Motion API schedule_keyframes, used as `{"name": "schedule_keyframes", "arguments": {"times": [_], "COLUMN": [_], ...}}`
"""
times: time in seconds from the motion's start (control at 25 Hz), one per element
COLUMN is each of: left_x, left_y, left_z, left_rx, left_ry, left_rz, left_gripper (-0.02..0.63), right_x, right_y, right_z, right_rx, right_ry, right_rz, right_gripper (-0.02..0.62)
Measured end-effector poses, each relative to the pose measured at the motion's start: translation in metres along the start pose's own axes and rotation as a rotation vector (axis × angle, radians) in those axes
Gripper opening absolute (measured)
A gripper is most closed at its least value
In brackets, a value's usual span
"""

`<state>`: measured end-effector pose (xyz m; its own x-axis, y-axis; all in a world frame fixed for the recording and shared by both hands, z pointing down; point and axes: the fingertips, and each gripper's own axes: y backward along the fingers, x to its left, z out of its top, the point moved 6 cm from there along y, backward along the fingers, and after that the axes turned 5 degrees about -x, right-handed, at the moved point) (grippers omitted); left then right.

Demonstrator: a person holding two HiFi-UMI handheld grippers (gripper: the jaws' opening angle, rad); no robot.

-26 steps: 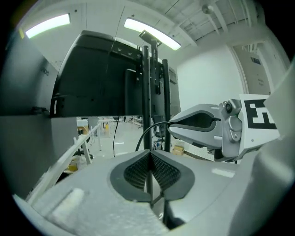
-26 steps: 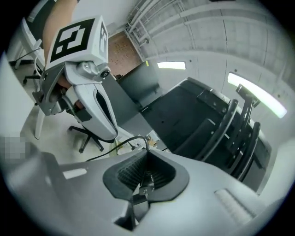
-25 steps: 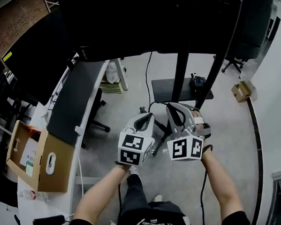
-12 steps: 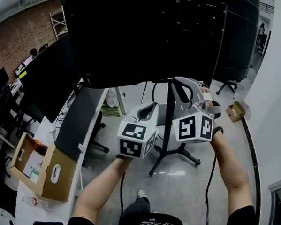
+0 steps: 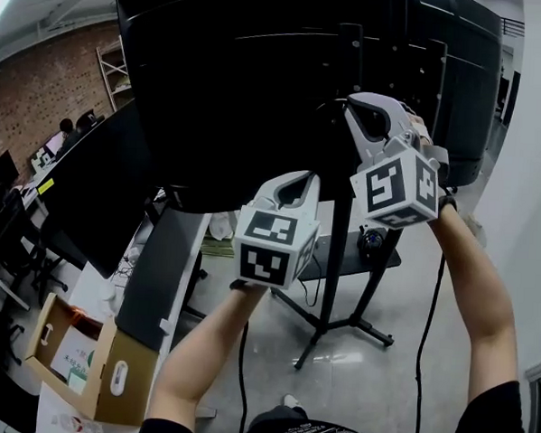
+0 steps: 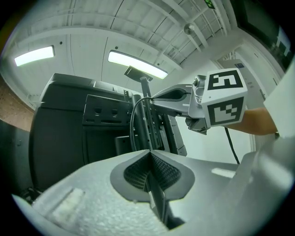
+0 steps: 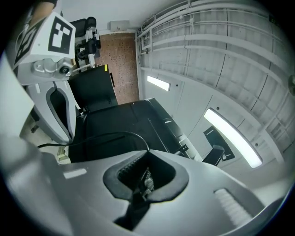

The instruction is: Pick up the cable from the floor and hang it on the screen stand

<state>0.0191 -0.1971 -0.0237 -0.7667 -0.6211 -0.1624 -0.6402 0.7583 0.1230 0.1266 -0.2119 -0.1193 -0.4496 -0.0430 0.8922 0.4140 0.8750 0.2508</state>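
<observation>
The screen stand's black post [image 5: 344, 161] rises behind a large black screen [image 5: 232, 91]; its legs [image 5: 337, 321] spread on the grey floor. My right gripper [image 5: 362, 103] is held high against the post, shut on a thin black cable [image 7: 106, 135] that arcs away from its jaws. In the left gripper view the same cable [image 6: 132, 124] loops beside the post [image 6: 146, 117], in front of the right gripper [image 6: 159, 96]. My left gripper [image 5: 295, 178] sits lower and to the left, shut, with nothing seen between its jaws.
A small shelf [image 5: 336, 260] on the stand carries a dark object [image 5: 370, 242]. To the left are a desk with an open cardboard box [image 5: 108, 384] and more dark monitors [image 5: 91, 193]. A white wall [image 5: 535, 180] closes the right side.
Both grippers have risen from near the floor to the back of the screen, the right one higher. The view has tilted up from the stand's base.
</observation>
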Motion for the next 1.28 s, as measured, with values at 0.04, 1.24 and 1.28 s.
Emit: {"name": "schedule_keyframes", "arguments": {"times": [0.04, 1.24, 1.28], "left_x": [0.007, 0.075, 0.073], "left_y": [-0.007, -0.125, -0.128], "left_z": [0.009, 0.109, 0.110], "left_rx": [-0.010, -0.119, -0.117], "left_ry": [-0.008, -0.050, -0.049], "left_rz": [-0.005, -0.127, -0.130], "left_gripper": [0.000, 0.000, 0.000], "right_x": [-0.011, -0.226, -0.230], "right_y": [-0.011, -0.164, -0.161], "right_z": [0.001, -0.022, -0.027], "right_rx": [0.002, 0.262, 0.270], "right_ry": [-0.005, 0.197, 0.194], "right_rz": [0.000, -0.218, -0.226], "right_gripper": [0.015, 0.014, 0.014]}}
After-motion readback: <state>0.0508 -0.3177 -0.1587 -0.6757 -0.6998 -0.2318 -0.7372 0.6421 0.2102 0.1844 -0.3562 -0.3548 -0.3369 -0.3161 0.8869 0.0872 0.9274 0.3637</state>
